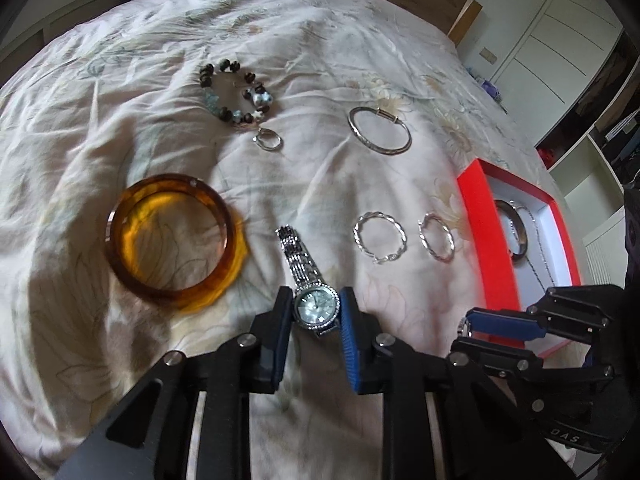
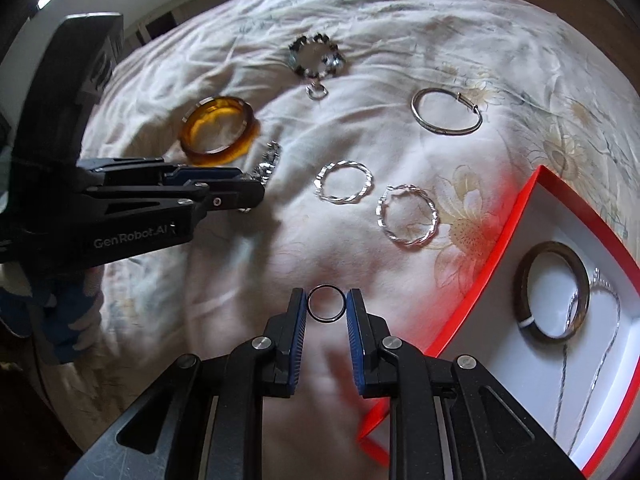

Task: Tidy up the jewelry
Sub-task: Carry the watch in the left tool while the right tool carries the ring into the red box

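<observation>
The left wrist view shows the left gripper at lower centre, its 2 pads clamped on the case of a silver wristwatch lying on the floral bedspread, beside an amber bangle. In the right wrist view the right gripper pinches a thin dark ring at lower centre, left of the red box holding a dark bangle and a silver chain.
</observation>
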{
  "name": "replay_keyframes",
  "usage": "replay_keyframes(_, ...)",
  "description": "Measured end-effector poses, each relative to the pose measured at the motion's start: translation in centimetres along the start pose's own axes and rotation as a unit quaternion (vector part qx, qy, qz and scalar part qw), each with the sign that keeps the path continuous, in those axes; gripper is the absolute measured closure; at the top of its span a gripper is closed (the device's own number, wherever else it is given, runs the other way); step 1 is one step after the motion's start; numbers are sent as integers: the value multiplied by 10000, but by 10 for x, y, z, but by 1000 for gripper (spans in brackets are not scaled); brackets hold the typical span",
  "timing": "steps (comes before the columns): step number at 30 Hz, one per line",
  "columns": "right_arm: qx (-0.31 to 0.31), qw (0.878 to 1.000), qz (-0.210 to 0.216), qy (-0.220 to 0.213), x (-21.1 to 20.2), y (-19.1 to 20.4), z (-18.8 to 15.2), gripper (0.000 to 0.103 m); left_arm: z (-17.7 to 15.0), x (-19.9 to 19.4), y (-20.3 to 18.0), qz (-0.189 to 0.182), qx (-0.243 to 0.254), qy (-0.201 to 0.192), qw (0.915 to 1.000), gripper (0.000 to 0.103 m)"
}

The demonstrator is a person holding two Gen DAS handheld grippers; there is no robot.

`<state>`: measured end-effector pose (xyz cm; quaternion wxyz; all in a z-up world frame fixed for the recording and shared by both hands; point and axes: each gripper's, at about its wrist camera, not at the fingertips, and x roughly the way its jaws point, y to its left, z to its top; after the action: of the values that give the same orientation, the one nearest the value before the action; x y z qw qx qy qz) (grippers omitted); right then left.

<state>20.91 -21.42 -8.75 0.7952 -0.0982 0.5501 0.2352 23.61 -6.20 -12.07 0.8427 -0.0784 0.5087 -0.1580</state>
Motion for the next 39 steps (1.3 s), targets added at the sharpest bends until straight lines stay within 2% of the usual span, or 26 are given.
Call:
replay_keyframes(9,216,9994,60,-264,-36,28,-22,83,-14,-42,1,-61,-86,-151,9998,81)
replay_keyframes(24,464,9944,-169,-939,-127,68,-73,83,-57,-149,-3,-61,-76,-678,9977,81)
replay_keyframes(33,663,9883,-311,-1340,-169,63,-106,83,-72,-187,-22,-155,-2,-835,9964,81)
replay_keyframes(39,810,9850,-443,-1460,-185,43,-123,83,-68,-189,-47,-367,47,-728,9967,81)
